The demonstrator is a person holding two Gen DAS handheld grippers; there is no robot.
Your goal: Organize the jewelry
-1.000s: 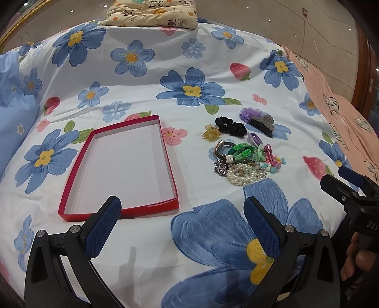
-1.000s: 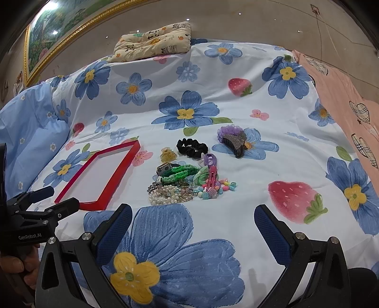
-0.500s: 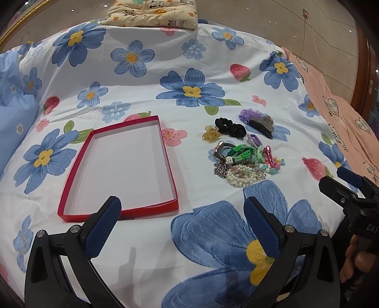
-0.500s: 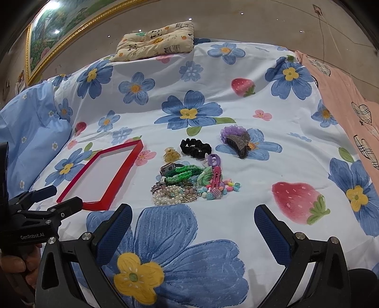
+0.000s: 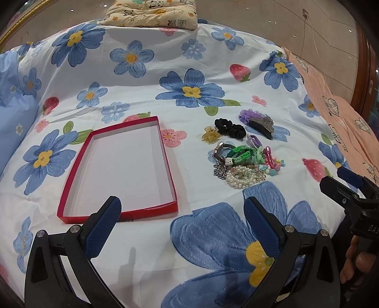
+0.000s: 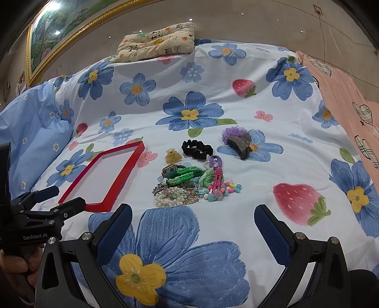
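Note:
A shallow red box (image 5: 167, 151) (image 6: 132, 161) with a white floor lies empty on the flowered bedspread. To its right lies a heap of jewelry and hair things: a pearl string (image 5: 239, 177) (image 6: 169, 197), a green braided band (image 5: 242, 154) (image 6: 187, 174), a black scrunchie (image 5: 229, 128) (image 6: 196, 148), a yellow claw clip (image 5: 210, 135) (image 6: 173, 155), a dark claw clip on a purple scrunchie (image 5: 259, 123) (image 6: 239, 141). My left gripper (image 5: 182, 208) is open and empty, near the box's front edge. My right gripper (image 6: 193, 218) is open and empty, just short of the pearls.
A panda-print cushion (image 5: 151, 11) (image 6: 156, 41) lies at the far edge of the bed. A light blue pillow (image 6: 30, 123) is at the left, a peach quilt (image 5: 343, 113) at the right. A framed picture (image 6: 59, 30) hangs on the wall behind.
Both grippers have crept slightly forward toward the box and the heap. Both stay open and nothing on the bed has moved.

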